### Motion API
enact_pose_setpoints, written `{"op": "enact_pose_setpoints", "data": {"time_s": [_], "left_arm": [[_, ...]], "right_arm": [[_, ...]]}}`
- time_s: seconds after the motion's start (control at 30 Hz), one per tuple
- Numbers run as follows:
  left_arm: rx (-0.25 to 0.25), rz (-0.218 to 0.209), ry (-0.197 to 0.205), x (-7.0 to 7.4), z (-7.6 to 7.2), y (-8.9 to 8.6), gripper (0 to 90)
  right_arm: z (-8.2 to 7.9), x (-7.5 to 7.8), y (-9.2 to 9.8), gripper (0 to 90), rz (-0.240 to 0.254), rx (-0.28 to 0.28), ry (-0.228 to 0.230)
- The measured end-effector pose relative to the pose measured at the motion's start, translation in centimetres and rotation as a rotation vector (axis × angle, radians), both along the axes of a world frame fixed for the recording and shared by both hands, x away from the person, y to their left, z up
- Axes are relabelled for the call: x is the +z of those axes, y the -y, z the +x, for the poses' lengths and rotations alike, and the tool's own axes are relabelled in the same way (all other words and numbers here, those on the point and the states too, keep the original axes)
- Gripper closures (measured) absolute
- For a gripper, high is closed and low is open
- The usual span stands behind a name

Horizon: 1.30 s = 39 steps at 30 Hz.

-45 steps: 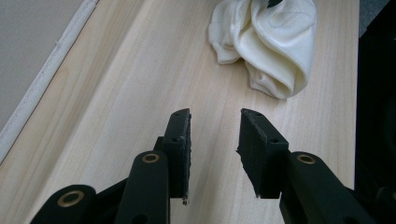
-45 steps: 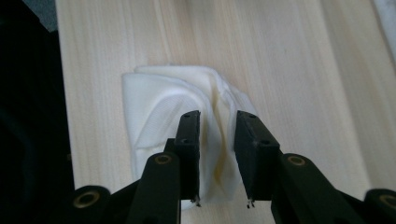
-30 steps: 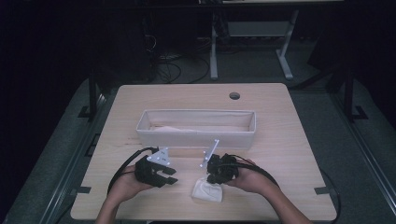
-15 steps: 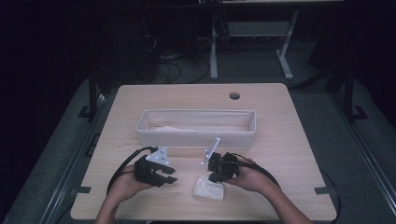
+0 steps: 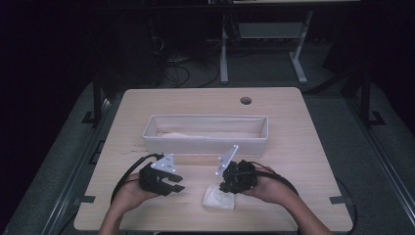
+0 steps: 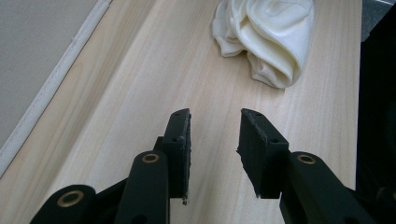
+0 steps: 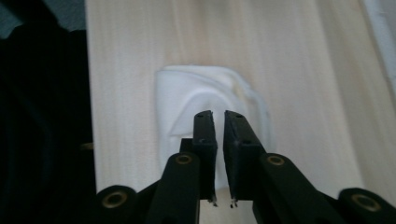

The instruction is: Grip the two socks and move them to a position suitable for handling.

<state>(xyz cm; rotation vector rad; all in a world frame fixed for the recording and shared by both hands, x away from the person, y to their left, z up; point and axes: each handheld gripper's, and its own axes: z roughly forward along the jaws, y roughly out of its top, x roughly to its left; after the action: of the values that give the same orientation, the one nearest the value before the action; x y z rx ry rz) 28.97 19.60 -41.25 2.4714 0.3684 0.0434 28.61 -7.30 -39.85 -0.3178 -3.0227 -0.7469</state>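
Two grippers near cloth [image 5: 219, 198]: right gripper [image 7: 219, 114] just parting above it, nothing gripped, left gripper [image 6: 215, 126] open, empty; next, regrasp toward far bin [image 5: 205, 142].

Pale matt wood table [image 5: 303, 147], soft creased cream cloth [image 6: 268, 35], matt black plastic tongs [image 7: 219, 114]

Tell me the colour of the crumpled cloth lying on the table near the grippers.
The cloth is a plain cream white with no pattern, clearest in the left gripper view.
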Motion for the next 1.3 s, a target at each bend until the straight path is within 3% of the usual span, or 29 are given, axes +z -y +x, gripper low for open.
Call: {"op": "enact_pose_setpoints", "data": {"time_s": [0.1, 0.17, 0.4, 0.63, 0.87, 1.0, 1.3], "left_arm": [[0.002, -0.004, 0.000, 0.0, 0.0, -0.1, 63.6], [0.001, -0.006, 0.003, 0.0, 0.0, -0.2, 63.6], [0.001, -0.002, 0.002, 0.1, 0.0, -0.3, 63.7], [0.003, -0.004, 0.002, 0.1, 0.0, -0.3, 63.7], [0.001, -0.002, 0.002, 0.1, 0.0, -0.3, 63.8], [0.000, -0.003, 0.003, 0.1, 0.0, -0.3, 63.8], [0.002, -0.008, 0.009, 0.4, -0.1, -0.6, 63.8]], "right_arm": [[-0.2, -0.4, -0.3, 78.6, -0.006, 0.034, -0.006], [-0.2, -1.3, -0.7, 72.6, -0.010, 0.051, -0.037], [0.2, -2.6, -1.7, 66.4, -0.071, 0.054, -0.027], [-0.1, -2.0, -1.4, 57.1, -0.044, 0.056, -0.024], [0.2, -3.1, -1.8, 54.1, -0.079, 0.066, -0.021], [0.2, -3.5, -1.8, 53.2, -0.062, 0.058, -0.029], [-0.2, -2.5, -2.3, 49.1, -0.074, 0.065, 0.023]]}}
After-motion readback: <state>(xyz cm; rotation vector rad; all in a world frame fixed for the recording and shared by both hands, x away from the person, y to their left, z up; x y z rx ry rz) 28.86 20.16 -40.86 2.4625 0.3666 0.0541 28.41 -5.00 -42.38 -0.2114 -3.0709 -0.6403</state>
